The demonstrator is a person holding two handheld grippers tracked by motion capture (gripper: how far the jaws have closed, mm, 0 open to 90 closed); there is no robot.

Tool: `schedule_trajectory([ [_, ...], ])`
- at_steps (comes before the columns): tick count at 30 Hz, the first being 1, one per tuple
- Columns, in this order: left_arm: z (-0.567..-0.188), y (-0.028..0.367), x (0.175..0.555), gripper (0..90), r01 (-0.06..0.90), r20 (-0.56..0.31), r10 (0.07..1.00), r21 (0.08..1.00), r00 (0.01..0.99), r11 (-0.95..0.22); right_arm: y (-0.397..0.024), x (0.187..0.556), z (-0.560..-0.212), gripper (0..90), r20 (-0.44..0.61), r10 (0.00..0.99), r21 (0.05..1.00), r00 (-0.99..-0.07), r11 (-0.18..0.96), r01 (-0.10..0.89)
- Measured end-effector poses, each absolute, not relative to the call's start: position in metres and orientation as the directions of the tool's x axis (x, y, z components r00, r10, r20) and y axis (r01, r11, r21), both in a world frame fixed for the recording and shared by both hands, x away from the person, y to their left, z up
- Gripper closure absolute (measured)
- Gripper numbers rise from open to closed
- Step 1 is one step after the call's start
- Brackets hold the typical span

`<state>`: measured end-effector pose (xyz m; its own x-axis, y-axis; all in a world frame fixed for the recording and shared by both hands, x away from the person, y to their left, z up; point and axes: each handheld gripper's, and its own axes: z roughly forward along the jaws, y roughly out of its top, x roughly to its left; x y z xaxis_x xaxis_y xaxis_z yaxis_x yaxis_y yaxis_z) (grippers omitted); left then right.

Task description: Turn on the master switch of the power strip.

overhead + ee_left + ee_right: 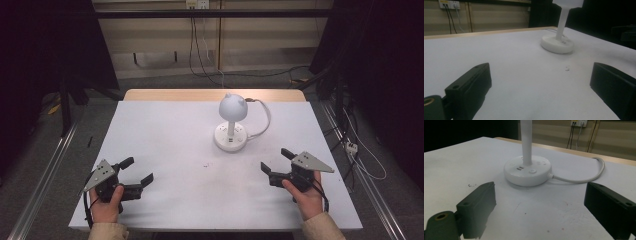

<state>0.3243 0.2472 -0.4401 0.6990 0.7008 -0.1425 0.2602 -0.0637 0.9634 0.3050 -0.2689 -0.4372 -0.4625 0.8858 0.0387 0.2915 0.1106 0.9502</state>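
High view, left to right. The left gripper [137, 171], a black two-jaw tool with a grey three-cornered plate on top, is resting low at the near left of the white-covered rectangular table [165, 130]; a hand [106, 202] is holding it from below, and its jaws are standing wide apart with nothing between them. At the middle of the table, toward the far edge, the small white desk lamp with a rounded, two-eared head, a slim stem and a round flat base [231, 123] is standing upright, well apart from both grippers. A white cable [263, 120] is looping from the base's right side toward the far edge. The right gripper [276, 161], of the same build, is lying at the near right in the other hand [306, 196]; its jaws are likewise spread and holding nothing.

Left gripper view. The two black jaws are rising at the lower corners with bare tabletop [524, 75] between them; the lamp [559, 42] is standing beyond, to the right of centre, its head cut off by the top edge.

Right gripper view. The jaws are again parted over bare tabletop [536, 215]. The lamp's base [527, 171] is sitting just beyond, showing a round button and two small ports on its front, with the cable [584, 178] curving off to the right.
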Motion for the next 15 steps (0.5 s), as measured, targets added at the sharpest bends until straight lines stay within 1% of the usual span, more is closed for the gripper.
schedule_trajectory([
  [3,-0.44,0.247,0.324,3.3,0.263,-0.144,0.7,0.963,0.699,-0.065,-0.266,0.312,-0.438,11.8,0.043,0.886,0.947,-0.462,0.111,0.3],
  [15,-0.441,0.245,0.325,3.3,0.266,-0.145,0.697,0.962,0.703,-0.068,-0.258,0.331,-0.437,11.9,0.065,0.886,0.942,-0.46,0.098,0.322],
])
